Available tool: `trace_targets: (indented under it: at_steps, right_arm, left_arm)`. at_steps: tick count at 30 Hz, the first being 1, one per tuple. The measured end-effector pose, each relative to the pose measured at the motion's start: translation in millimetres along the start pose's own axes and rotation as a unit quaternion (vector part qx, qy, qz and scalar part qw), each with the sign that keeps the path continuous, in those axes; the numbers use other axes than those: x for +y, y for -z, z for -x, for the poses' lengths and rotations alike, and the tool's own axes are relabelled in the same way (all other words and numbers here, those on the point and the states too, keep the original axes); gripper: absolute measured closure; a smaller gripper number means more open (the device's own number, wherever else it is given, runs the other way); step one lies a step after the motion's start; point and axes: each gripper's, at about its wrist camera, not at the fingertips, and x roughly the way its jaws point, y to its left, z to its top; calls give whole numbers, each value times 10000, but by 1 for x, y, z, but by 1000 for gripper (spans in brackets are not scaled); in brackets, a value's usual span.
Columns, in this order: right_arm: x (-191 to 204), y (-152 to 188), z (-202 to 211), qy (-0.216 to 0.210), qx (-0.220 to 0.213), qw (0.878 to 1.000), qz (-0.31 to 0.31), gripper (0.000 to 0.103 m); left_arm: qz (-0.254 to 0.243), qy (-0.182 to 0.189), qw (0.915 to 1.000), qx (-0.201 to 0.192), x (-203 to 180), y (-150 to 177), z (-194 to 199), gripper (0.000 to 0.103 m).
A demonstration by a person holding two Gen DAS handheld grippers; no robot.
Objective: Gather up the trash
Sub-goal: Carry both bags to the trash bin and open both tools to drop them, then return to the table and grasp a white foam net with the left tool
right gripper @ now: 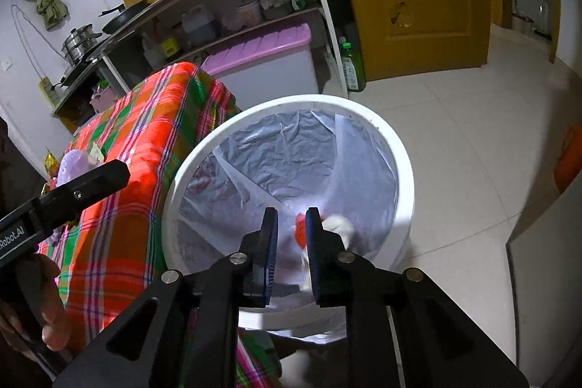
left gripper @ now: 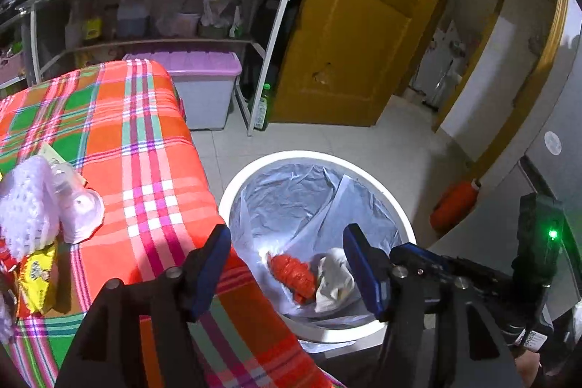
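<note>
Both sets of jaws hold nothing: the left gripper spread wide, the right gripper narrowed to a slim gap above the lined trash bin. A red wrapper and white crumpled paper already lie inside. Left on the plaid tablecloth: a yellow snack packet, a clear plastic cup, and white foam netting. Bin touches the table edge; beyond it lies open tiled floor.

Black hand-held gripper, blue pads
</note>
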Motion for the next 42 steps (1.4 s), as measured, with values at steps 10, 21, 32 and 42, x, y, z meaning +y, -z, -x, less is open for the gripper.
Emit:
trace_targets:
  at_steps: [10,21,32,42]
  right_arm:
    - [26,2,32,-324,-300,9986,289,84]
    - [77,16,64,-799,-466,9920,863,64]
    - [131,26,75,-1121,-482,9834,1346,64]
    - [172,30,61,-1346,-300,9765,1655,64]
  left_arm:
    - [140,-311,9977,-584,7,10,59,39]
    - [176,-660,9931,-950,21,37,123,39]
    - [288,-1207,9855,-1161,56,67,174,40]
    - [628,-1608,9778,-1190,103,73,190,40]
